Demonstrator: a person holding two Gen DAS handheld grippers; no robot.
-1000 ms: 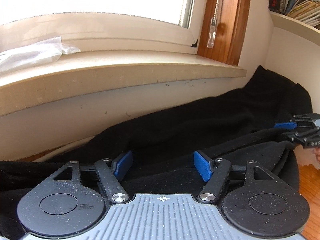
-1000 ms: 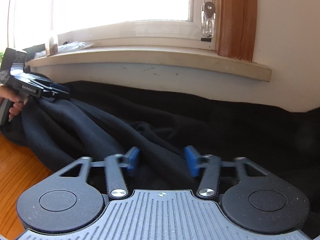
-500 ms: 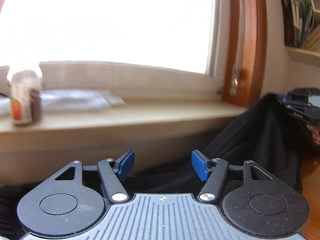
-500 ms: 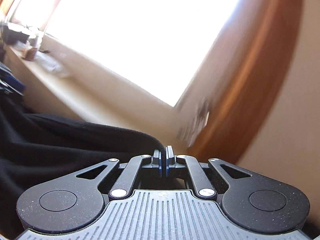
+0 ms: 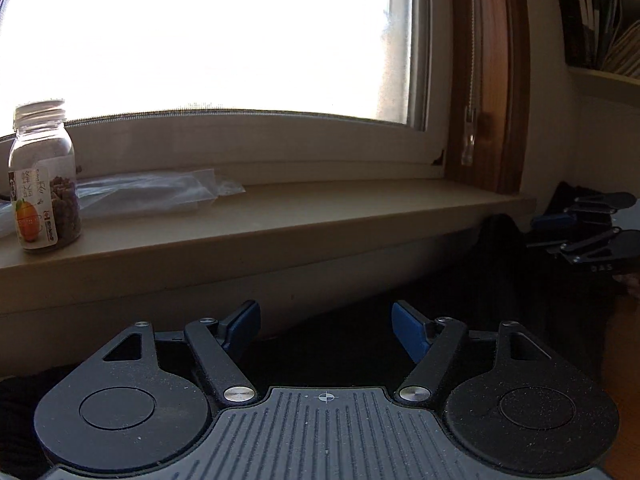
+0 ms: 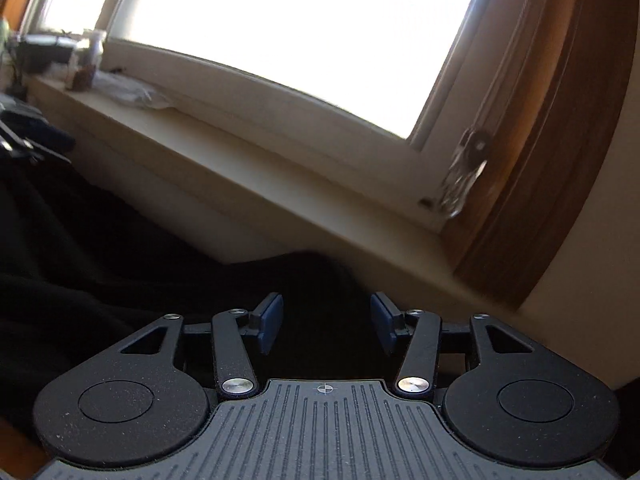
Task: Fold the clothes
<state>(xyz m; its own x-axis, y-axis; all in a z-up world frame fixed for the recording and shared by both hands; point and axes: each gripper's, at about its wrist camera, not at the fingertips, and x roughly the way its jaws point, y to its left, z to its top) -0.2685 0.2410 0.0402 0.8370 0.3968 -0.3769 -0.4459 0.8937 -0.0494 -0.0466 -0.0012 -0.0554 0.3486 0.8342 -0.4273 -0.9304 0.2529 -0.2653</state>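
Since the earlier frame, both views are tilted up toward the window. Right tongs (image 6: 326,322) have just been opening, nothing clamped; left tongs (image 5: 325,330) are spread wide, empty. Soft, limp black knitted garment (image 6: 100,264), lower left, is judged best gripped at an edge.

- The left gripper (image 5: 325,330) is pointing slightly downward, its blue pads standing wide apart after opening a little further, gripping nothing.
- The right gripper (image 6: 326,326) is sitting rolled to one side, its jaws just having been opening, pads pressing on nothing.
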